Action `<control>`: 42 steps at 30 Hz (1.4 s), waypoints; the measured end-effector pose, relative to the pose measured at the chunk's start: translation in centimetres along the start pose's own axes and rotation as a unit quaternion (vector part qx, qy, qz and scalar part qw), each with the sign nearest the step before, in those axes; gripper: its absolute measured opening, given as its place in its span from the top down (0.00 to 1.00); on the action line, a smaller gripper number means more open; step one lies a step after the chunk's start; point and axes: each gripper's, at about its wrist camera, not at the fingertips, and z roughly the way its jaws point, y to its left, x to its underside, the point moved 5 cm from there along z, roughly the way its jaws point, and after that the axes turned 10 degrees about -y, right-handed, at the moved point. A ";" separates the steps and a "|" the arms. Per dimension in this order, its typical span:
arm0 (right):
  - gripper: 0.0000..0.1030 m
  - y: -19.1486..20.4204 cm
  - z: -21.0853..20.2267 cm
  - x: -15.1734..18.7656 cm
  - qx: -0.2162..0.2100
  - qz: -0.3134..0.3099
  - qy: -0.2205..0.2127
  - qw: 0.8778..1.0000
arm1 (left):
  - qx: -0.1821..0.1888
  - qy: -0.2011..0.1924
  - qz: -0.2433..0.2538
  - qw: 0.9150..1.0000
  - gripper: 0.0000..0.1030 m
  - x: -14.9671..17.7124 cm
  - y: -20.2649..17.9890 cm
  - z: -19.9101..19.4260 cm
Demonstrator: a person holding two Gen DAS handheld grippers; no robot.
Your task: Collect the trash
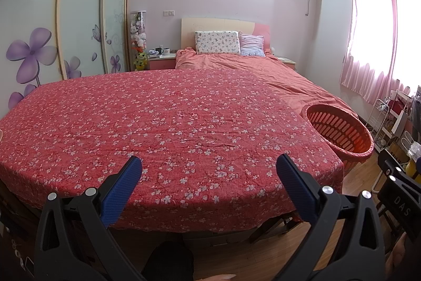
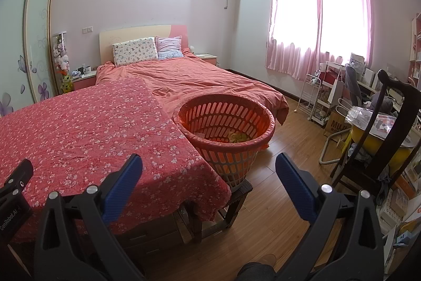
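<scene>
Beside the cloth-covered table [image 2: 79,128], on a low stool, stood the orange basket [image 2: 226,128], with crumpled scraps [image 2: 238,136] lying in its bottom; they looked light and soft, best pinched at a raised fold. Both the left gripper [image 1: 209,170] and right gripper [image 2: 209,170] hung wide apart, holding and touching nothing.

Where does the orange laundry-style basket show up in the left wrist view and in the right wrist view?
Left wrist: the orange basket sits at the right edge, past the corner of the floral cloth, only its slatted inside visible.
Right wrist: the basket is near centre, on a dark stool, with some items in its bottom.
Shared landmark: the patterned pillow at the headboard.
</scene>
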 end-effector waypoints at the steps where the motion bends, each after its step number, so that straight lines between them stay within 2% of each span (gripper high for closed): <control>1: 0.04 -0.1 0.0 0.1 0.000 0.000 0.000 1.000 | 0.000 0.000 0.000 1.000 0.02 0.0 -0.1 0.0; 42: 0.04 -0.1 0.0 0.3 0.001 0.004 0.001 1.000 | -0.004 0.003 0.009 1.000 0.02 0.1 -0.5 0.0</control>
